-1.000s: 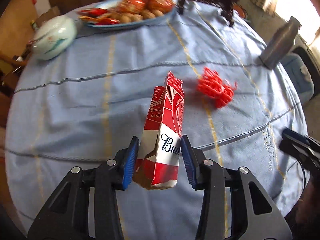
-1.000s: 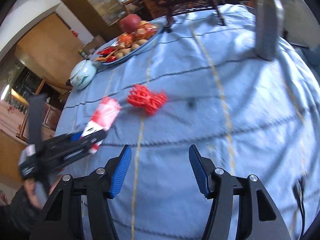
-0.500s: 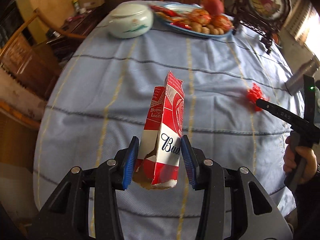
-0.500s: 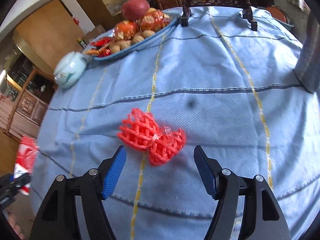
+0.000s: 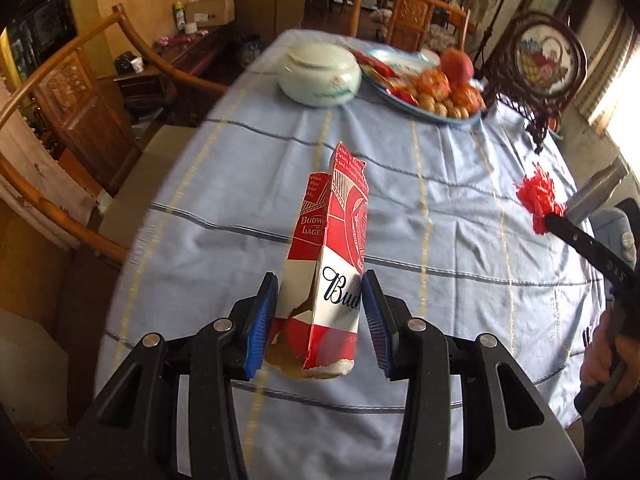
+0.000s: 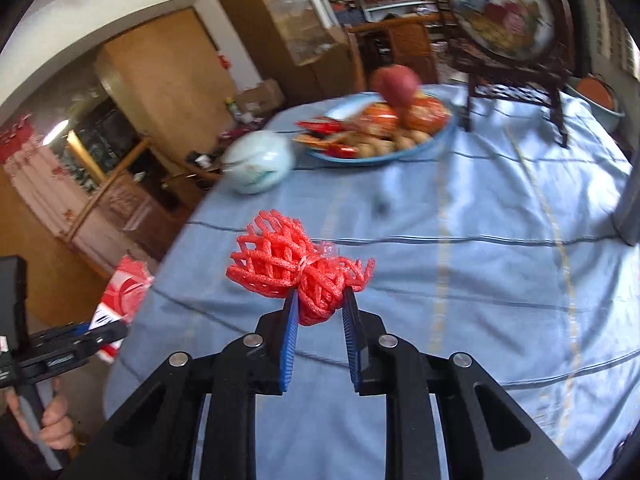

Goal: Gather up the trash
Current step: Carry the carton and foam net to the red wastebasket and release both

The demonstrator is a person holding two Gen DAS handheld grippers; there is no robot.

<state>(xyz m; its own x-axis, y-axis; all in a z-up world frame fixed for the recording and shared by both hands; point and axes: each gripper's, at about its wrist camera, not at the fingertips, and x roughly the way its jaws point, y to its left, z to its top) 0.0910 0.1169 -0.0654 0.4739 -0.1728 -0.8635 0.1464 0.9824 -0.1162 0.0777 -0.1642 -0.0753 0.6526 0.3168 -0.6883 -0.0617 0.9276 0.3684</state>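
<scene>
Two blue ribbed pads of the left gripper (image 5: pixel 320 316) are clamped on a torn red-and-white cardboard carton (image 5: pixel 328 264), a tall folded sleeve with a ragged lower edge, held clear above the table (image 5: pixel 224 184). In the left wrist view the tablecloth is a pale blue woven cloth with thin dark and yellow stripes, lying mostly bare around the carton. Its rounded left edge drops toward a curved wooden chair (image 5: pixel 76 92). At the far end sit a glossy pale lidded bowl (image 5: pixel 320 76) and a blue plate of fruit and snacks (image 5: pixel 424 84). At the right edge, a hand (image 5: pixel 608 364) holds the other tool, red netting at its tip.

In the right wrist view the right gripper (image 6: pixel 320 312) has its jaws just closed in on a red foam net (image 6: pixel 296 268) (an open lattice of soft tubes, tied at the middle), and the pads pinch its lower lobe, lifted off the cloth. Open cloth spreads beyond and to the right, up to a dark carved stand (image 6: pixel 516 92) with a round picture. The carton shows at the left, past the table's edge.
</scene>
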